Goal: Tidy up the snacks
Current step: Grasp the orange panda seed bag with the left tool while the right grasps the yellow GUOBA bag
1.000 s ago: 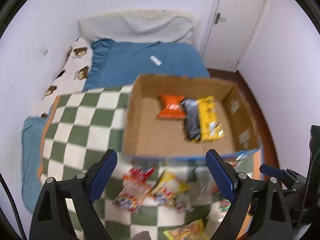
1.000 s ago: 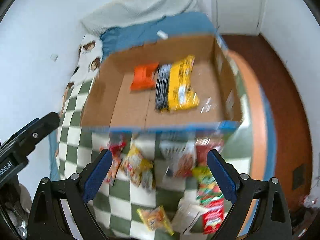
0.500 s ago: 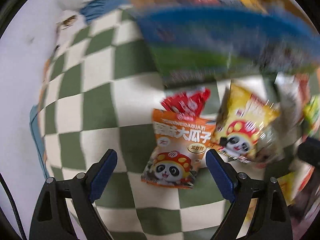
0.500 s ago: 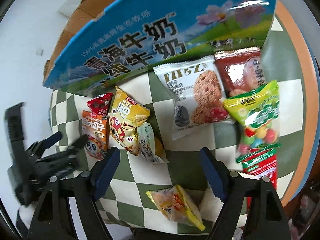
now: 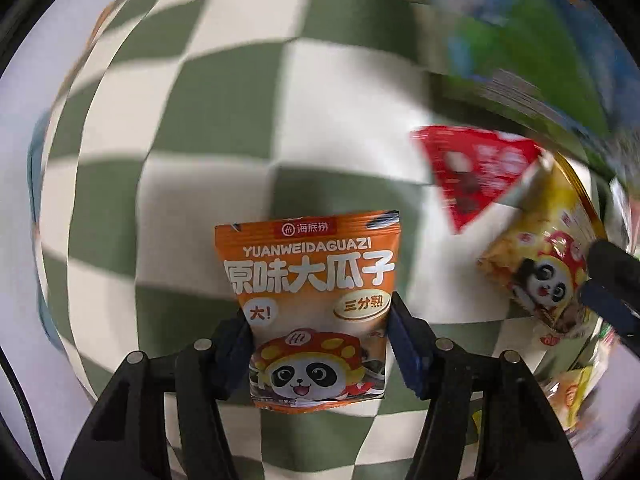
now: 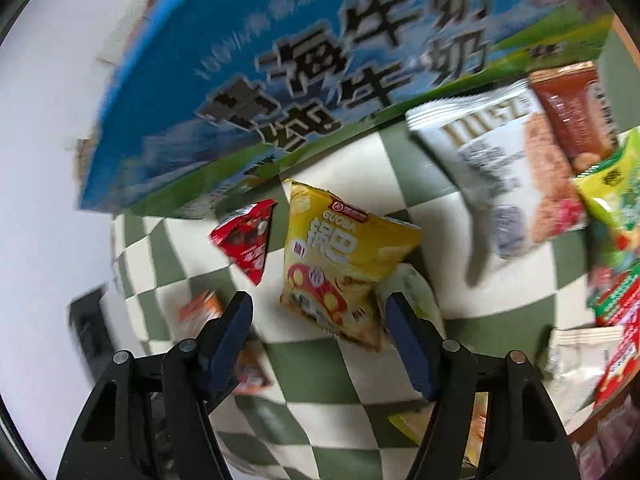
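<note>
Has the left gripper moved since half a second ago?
Yes. The left gripper has come forward over the checkered cloth and now flanks the orange panda packet.

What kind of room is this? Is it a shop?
Probably not a shop; more likely a room at home. Loose snack packs such as the orange sunflower seed bag and yellow guoba bag lie on a green and white checkered cloth, beside a reused milk carton box.

Left tool (image 5: 320, 344) clamps orange seed packet (image 5: 312, 300) at both sides above green-and-white checkered cloth (image 5: 224, 128). Red packet (image 5: 472, 168), yellow panda packet (image 5: 536, 268) lie right; box edge (image 5: 520, 92) blurred beyond.
</note>
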